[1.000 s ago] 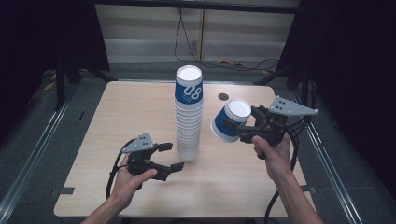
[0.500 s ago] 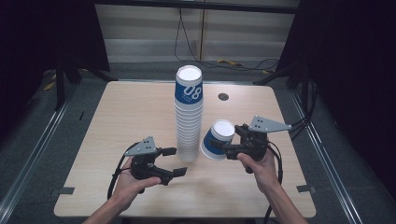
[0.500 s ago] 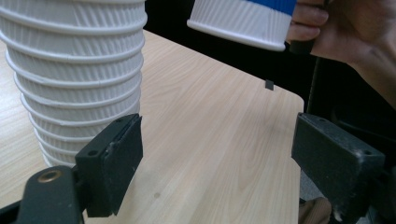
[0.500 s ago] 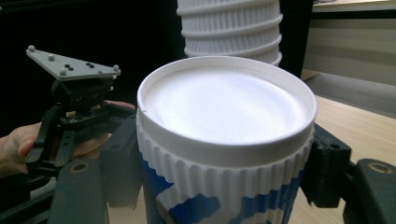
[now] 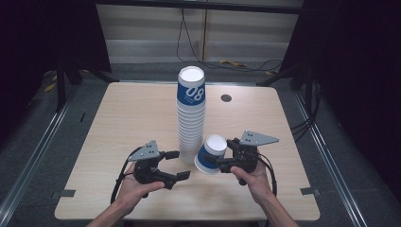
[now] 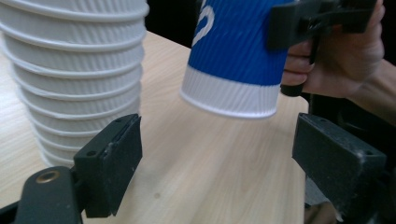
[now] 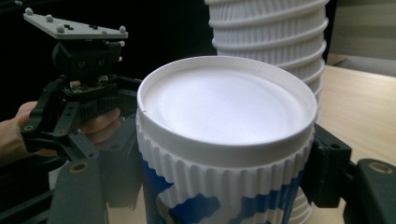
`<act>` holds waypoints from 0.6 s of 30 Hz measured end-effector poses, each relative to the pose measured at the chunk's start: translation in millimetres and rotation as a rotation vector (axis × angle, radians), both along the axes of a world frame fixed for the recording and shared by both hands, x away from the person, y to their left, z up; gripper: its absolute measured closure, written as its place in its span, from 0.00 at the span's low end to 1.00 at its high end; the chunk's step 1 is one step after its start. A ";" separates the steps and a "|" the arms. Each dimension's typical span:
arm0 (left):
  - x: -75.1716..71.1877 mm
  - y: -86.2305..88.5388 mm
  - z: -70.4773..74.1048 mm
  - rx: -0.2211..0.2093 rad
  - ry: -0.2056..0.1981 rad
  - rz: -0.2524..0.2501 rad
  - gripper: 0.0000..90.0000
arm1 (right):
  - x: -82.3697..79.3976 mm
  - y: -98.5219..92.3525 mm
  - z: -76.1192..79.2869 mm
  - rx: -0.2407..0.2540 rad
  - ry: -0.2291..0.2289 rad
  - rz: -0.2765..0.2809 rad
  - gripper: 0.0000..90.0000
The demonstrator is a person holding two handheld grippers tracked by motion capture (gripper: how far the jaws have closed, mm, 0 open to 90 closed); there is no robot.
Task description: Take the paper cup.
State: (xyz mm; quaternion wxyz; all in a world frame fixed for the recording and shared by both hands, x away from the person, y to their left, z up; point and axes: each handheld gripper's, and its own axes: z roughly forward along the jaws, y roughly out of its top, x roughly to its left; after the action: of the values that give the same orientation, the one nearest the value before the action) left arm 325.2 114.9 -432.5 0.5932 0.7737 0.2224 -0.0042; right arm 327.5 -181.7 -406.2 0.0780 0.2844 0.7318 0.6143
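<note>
A tall stack of paper cups [image 5: 191,124] stands mid-table, its top cup blue with "08". My right gripper [image 5: 218,152] is shut on a single blue and white cup [image 5: 211,154], tilted, just right of the stack's base. In the left gripper view this cup [image 6: 233,60] hangs slightly above the wood beside the stack [image 6: 74,70]. In the right gripper view the cup [image 7: 224,107] sits between my black fingers [image 7: 327,168], flat white end up. My left gripper [image 5: 179,164] is open, left of the stack's base, jaws wide with nothing between them [image 6: 219,172].
The light wooden table [image 5: 132,109] has a small round dark hole [image 5: 226,98] at the back right. Dark floor, metal rails [image 5: 42,137] and cables [image 5: 189,42] surround the table. The left gripper with its grey plate [image 7: 74,25] appears beyond the held cup.
My right gripper has come down with the cup, from mid-height right of the stack to just above the table beside its base. The left gripper has barely shifted.
</note>
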 end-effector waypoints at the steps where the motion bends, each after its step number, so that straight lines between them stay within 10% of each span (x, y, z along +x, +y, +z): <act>1: -0.4 -0.5 -0.5 -0.006 0.005 -0.005 0.19 | -0.7 0.9 -2.1 -0.005 0.002 0.000 0.31; 18: -4.4 -13.4 -8.9 0.061 0.007 -0.052 0.18 | -4.4 19.0 -14.4 0.005 0.041 0.081 0.32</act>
State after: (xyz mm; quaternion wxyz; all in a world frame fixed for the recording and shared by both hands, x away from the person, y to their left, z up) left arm 320.9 101.5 -441.5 0.5683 0.7968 0.2046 -0.0156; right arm 323.1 -162.7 -420.7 0.0374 0.2674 0.7425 0.6130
